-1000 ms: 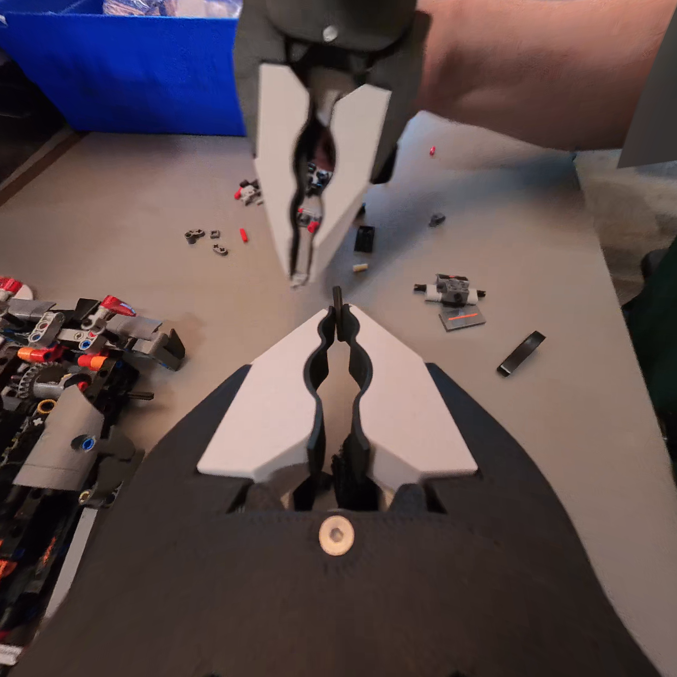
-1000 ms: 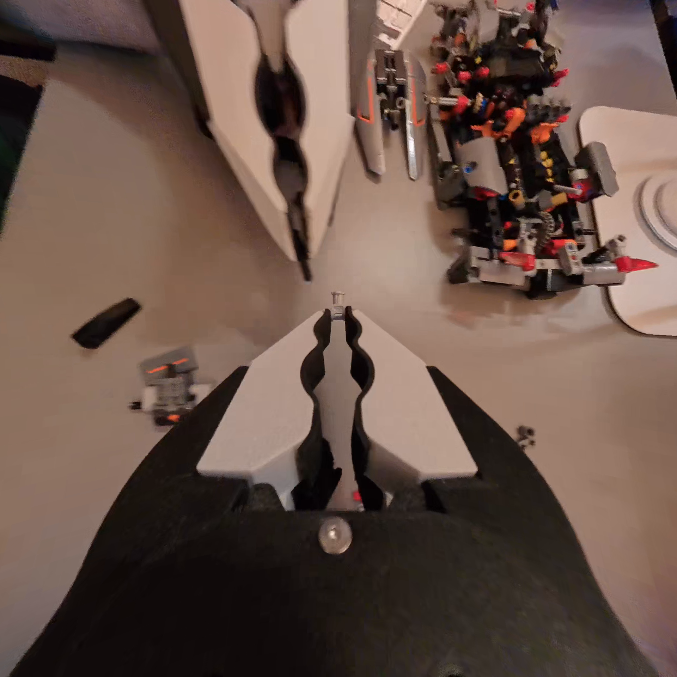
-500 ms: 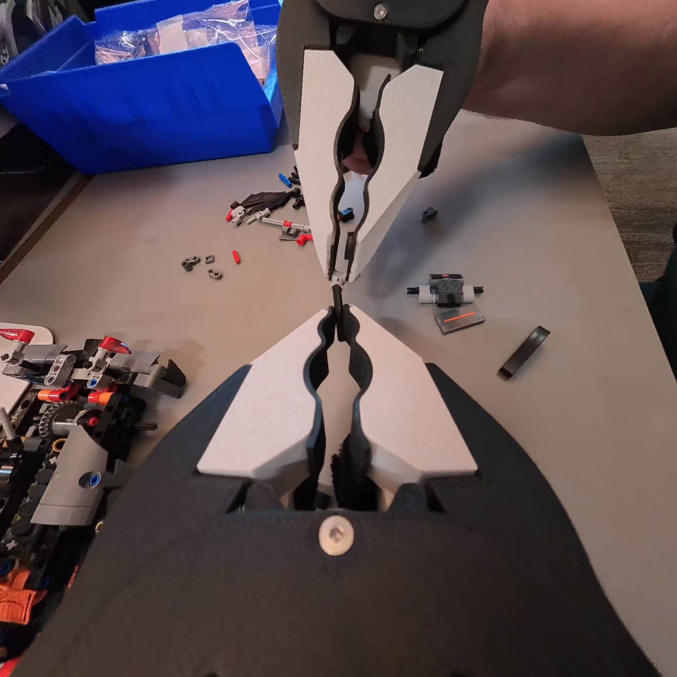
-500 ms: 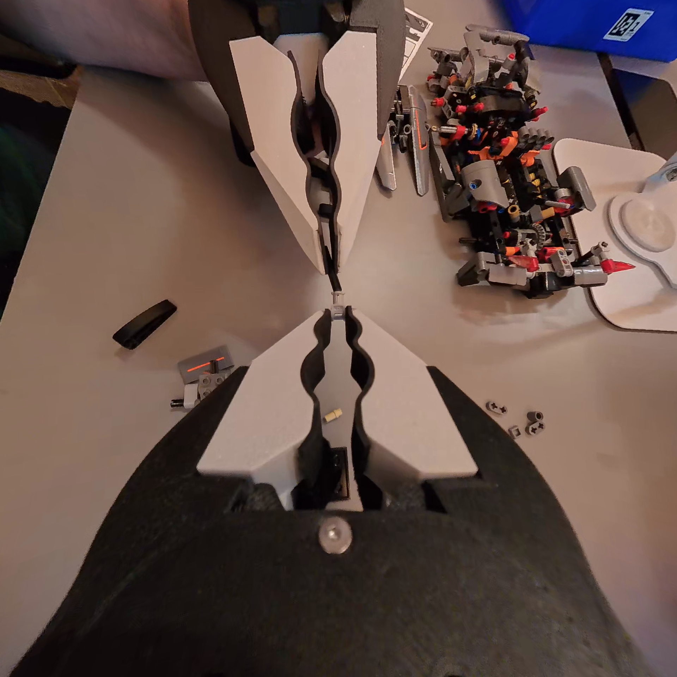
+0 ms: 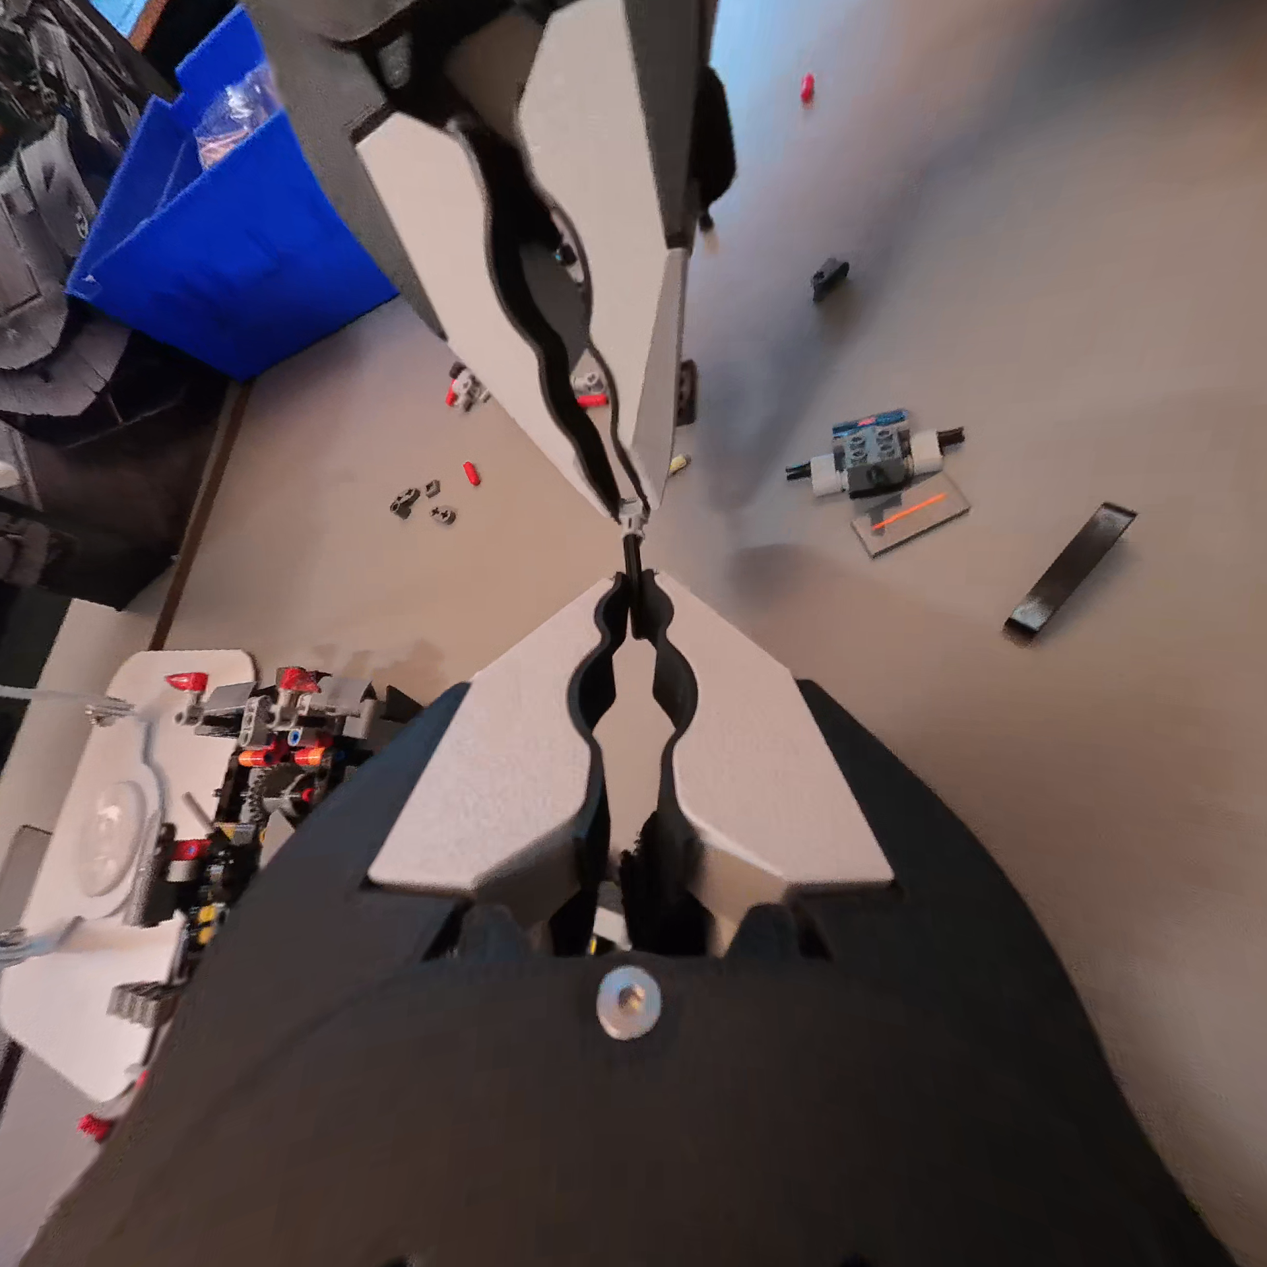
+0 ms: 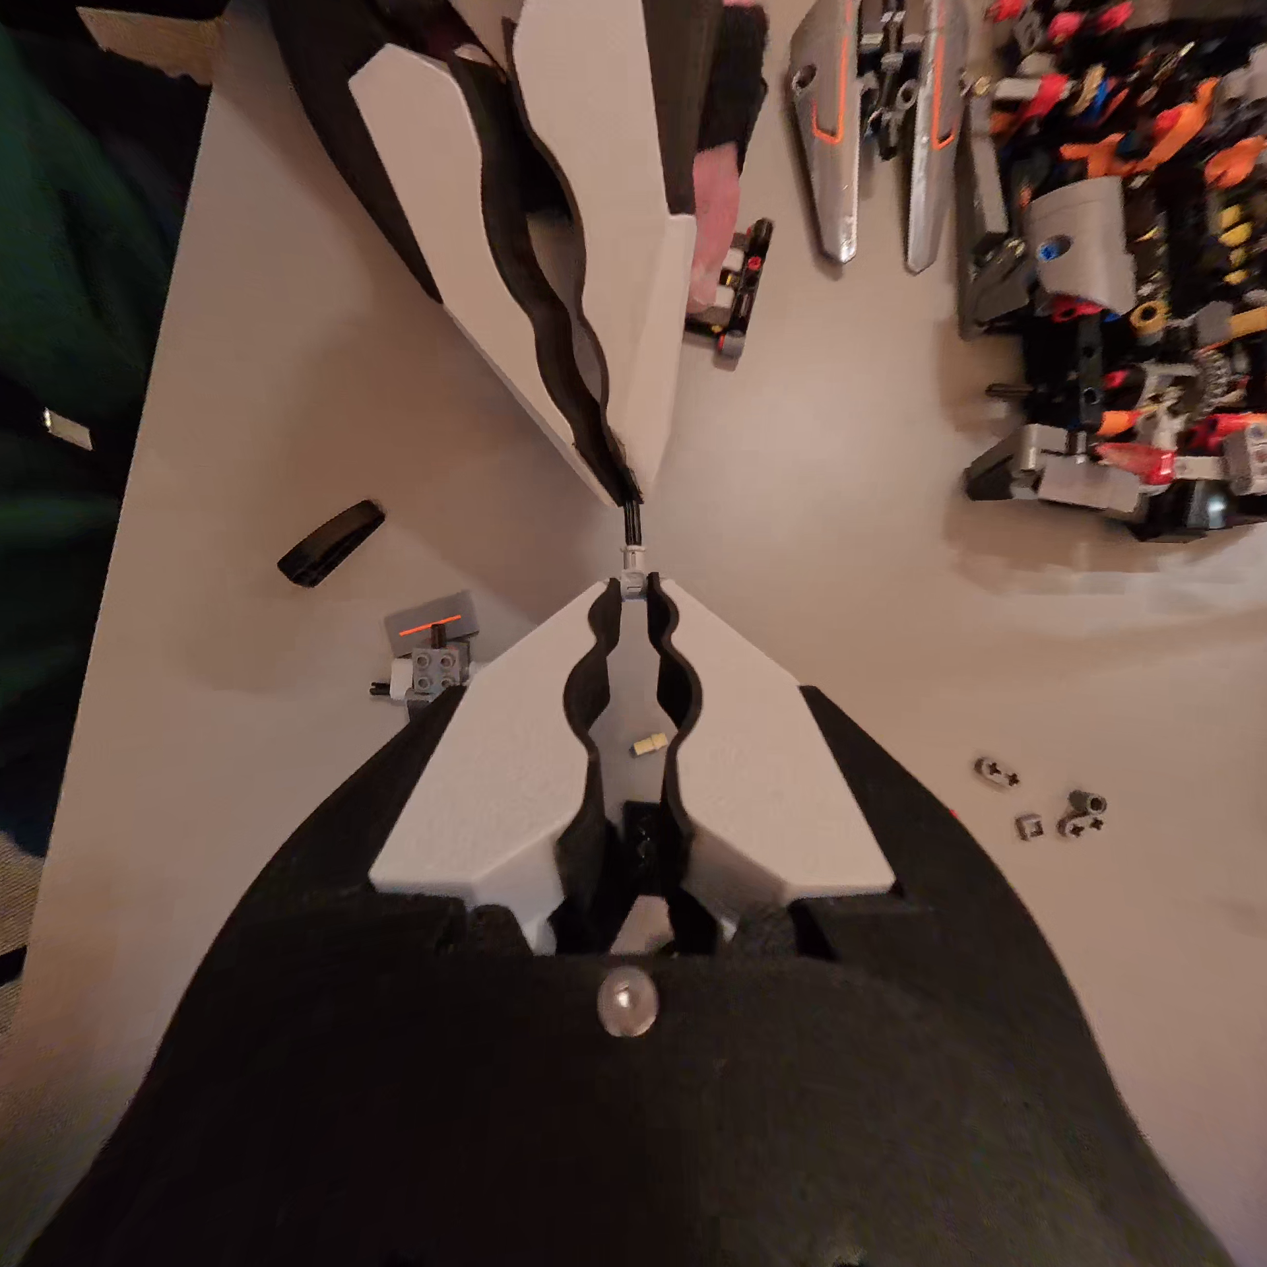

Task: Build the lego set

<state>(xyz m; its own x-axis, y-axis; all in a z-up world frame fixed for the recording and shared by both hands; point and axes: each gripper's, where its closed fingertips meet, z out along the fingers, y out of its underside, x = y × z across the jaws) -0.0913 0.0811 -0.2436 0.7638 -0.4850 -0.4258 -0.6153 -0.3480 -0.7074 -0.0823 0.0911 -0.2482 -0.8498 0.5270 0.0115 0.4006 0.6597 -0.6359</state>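
My left gripper (image 5: 634,591) is shut on a thin black axle (image 5: 633,559) that sticks out past its tips. My right gripper (image 6: 632,584) is shut on a small light grey connector (image 6: 631,563). The two grippers face each other tip to tip above the table, and the axle's end meets the connector (image 5: 632,526). The right gripper (image 5: 627,504) shows opposite in the left wrist view, the left gripper (image 6: 627,495) with the axle (image 6: 631,526) in the right wrist view. The partly built lego vehicle (image 6: 1124,295) lies on the grey table at the right, also low left in the left wrist view (image 5: 274,761).
A blue bin (image 5: 226,226) stands at the table's far left corner. A small grey sub-assembly (image 5: 874,461) with a flat orange-striped tile (image 5: 912,522) and a black curved piece (image 5: 1069,574) lie to the right. Small grey connectors (image 6: 1042,805), red pins (image 5: 471,473), a tan pin (image 6: 650,744) and silver panels (image 6: 877,130) are scattered around. Only a small space, under 4 cm, lies between the two pairs of fingers. Left tips and right tips are each some 15 cm from the partly built lego vehicle (image 6: 1124,295).
The two grippers have closed the gap and tilted; the axle's end now touches the grey connector, where a second ago they were apart. Both views shifted nearer the table.
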